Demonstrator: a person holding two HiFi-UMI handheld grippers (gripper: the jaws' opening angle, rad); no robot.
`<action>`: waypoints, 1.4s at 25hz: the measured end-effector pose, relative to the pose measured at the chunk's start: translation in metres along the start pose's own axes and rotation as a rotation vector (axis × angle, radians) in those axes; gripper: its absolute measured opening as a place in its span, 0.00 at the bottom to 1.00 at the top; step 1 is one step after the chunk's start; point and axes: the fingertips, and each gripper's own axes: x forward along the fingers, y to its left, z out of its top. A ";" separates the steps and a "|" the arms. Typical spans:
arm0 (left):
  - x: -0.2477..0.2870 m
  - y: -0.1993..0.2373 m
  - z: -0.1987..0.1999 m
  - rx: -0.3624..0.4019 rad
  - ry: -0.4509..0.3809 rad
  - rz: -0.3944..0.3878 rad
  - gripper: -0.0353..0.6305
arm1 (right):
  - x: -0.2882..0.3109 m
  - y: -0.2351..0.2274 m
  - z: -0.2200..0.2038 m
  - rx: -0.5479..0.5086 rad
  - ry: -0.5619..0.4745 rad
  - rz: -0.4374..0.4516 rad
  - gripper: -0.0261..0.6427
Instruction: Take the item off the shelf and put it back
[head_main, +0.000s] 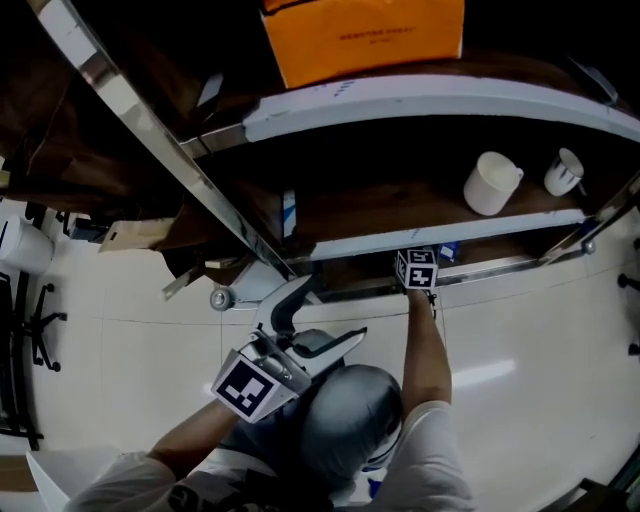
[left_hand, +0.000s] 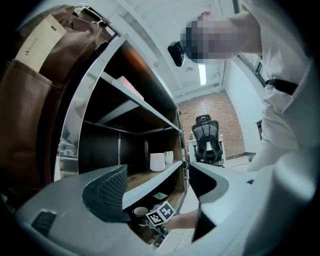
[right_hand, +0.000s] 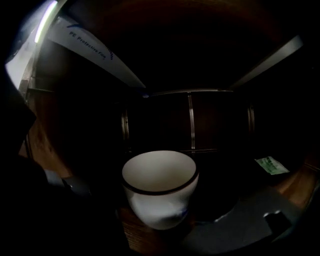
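A white cup with a dark rim stands on the dark lower shelf, close in front of the right gripper view's camera. My right gripper is shut on the cup, one jaw at each side of it, both dim in the shadow. In the head view only that gripper's marker cube shows at the shelf's front edge; its jaws are hidden under the shelf board. The left gripper view shows the same cup beside that cube. My left gripper hangs in front of the shelf, open and empty.
A white mug and a smaller cup stand on the shelf above. An orange bag sits on the top board. A green card lies to the cup's right. An office chair stands beyond the shelf unit.
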 end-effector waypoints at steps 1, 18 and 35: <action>-0.001 0.002 -0.001 -0.002 0.003 0.003 0.62 | -0.003 0.003 0.001 -0.025 0.008 0.018 0.67; 0.007 0.000 0.007 -0.057 -0.066 -0.049 0.62 | -0.220 0.031 0.055 0.018 -0.111 -0.070 0.67; -0.014 0.023 0.019 -0.049 -0.099 -0.010 0.61 | -0.371 0.114 0.204 0.028 -0.266 -0.183 0.67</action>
